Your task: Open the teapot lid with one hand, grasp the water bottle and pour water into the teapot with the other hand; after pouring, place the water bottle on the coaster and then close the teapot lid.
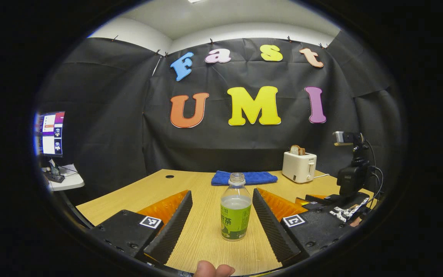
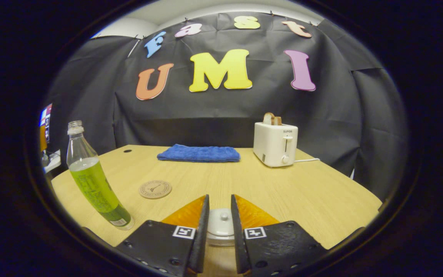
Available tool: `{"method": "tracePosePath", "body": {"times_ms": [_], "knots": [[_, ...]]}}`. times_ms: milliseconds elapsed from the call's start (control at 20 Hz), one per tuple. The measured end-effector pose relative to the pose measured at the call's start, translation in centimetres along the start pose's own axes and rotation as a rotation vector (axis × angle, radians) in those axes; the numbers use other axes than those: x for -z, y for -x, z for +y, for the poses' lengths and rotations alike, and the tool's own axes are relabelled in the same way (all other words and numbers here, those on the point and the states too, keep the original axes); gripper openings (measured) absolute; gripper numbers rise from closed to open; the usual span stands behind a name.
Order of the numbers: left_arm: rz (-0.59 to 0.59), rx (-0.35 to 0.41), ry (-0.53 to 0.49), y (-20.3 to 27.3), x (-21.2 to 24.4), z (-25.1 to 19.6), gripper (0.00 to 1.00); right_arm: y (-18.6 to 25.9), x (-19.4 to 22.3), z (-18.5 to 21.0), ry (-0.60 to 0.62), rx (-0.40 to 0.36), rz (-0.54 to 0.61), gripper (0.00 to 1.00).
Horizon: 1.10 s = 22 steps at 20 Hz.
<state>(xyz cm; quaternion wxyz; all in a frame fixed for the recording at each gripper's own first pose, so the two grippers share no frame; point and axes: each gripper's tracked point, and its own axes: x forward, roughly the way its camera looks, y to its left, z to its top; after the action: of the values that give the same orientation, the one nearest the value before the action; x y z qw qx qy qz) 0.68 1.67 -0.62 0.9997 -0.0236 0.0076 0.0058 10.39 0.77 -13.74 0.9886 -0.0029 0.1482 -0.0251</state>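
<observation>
On the wooden table [image 2: 321, 192], toward its near left side in the right gripper view, a water bottle [image 1: 235, 207] stands upright with no cap, a clear liquid reaching partway up and a green label around its lower half. Seen from the left gripper view, the bottle stands between the two fingers of the left gripper [image 1: 221, 217], which are spread wide with a gap on each side, touching nothing. A fingertip [image 1: 214, 269] of the person shows at the bottom edge of that view.

Down low in the right gripper view, the right gripper [image 2: 220, 215] hangs over the white teapot lid [image 2: 220, 225], its fingers drawn close together on either side of the small knob; whether they press on the knob I cannot tell. The teapot's body is mostly hidden beneath the fingers. A round coaster [image 2: 155, 189] lies flat between bottle and lid, apart from both.

Farther back a folded blue towel [image 2: 199, 153] lies near the rear edge, and a white toaster [image 2: 275, 144] with bread in its slot stands to the right of it. A monitor [image 1: 51, 133] glows at the far left of the left gripper view.
</observation>
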Motion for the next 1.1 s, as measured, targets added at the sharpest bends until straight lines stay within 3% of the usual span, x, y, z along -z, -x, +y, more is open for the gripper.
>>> {"method": "tracePosePath", "body": {"times_ms": [100,200,250,550,1100], "knots": [[0.003,0.001,0.004,-0.1,0.2,0.0,0.99,-0.1,0.3,0.1,-0.010,-0.003,0.006,0.12],[0.006,0.000,0.009,-0.3,0.3,0.0,0.99,-0.5,0.7,0.0,-0.005,-0.007,0.007,0.10],[0.007,0.000,0.012,-0.3,0.4,0.1,0.99,-0.2,0.3,0.0,-0.007,-0.014,0.010,0.00],[0.023,-0.002,0.027,-0.9,1.6,0.2,0.98,0.3,-1.5,-0.1,-0.015,-0.033,-0.042,0.00],[0.199,0.066,0.092,-3.3,9.3,-2.9,0.99,3.9,-5.7,-2.5,-0.015,-0.044,-0.131,0.00]]}}
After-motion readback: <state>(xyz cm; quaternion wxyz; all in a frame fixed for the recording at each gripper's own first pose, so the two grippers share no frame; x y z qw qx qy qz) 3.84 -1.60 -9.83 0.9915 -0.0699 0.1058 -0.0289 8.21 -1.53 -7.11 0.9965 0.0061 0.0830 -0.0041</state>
